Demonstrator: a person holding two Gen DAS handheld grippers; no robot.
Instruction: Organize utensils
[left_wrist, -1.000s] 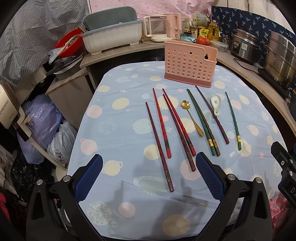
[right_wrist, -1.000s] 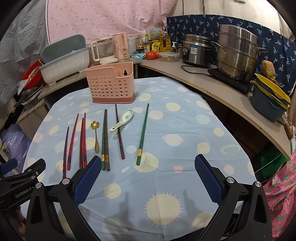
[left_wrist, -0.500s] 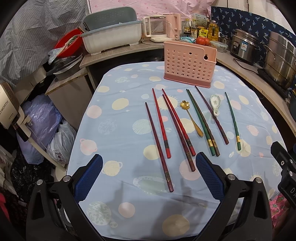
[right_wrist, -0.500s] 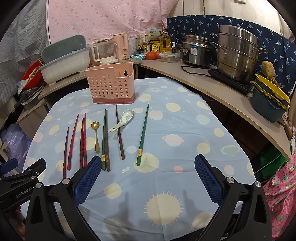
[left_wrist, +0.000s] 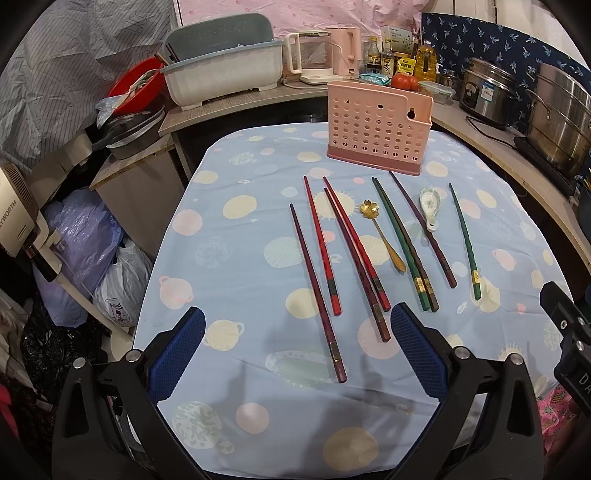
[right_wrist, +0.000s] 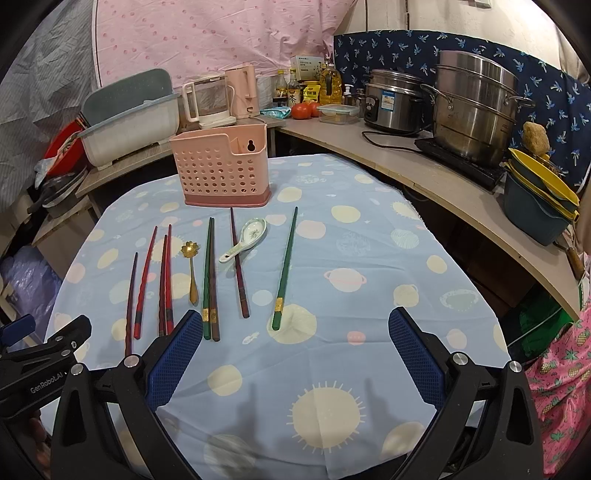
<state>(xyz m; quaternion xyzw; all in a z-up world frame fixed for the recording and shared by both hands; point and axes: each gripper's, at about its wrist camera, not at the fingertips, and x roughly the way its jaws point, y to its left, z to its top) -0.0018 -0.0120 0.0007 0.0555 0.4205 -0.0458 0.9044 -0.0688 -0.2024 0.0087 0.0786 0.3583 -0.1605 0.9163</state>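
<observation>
pink perforated plastic, the utensil holder (right_wrist: 222, 171) stands upright at the far side of the table (right_wrist: 369, 258) on its pale blue spotted cloth, and as far as we can tell from this angle nothing is in it. between the holder and our tools the utensils lie loose in a rough row, all pointing away from us: red chopsticks (left_wrist: 320, 243) to the left, a small gold spoon (left_wrist: 380, 234), a green chopstick paired with a brown one (left_wrist: 402, 243), a dark chopstick (left_wrist: 421, 229) with a white ceramic spoon (right_wrist: 243, 240) resting against it, and a lone green chopstick (right_wrist: 285, 269) farthest right. we hold our left gripper (left_wrist: 295, 354) and our right gripper (right_wrist: 291, 354) above the near edge, both spread wide with nothing between the blue pads, touching no utensil.
</observation>
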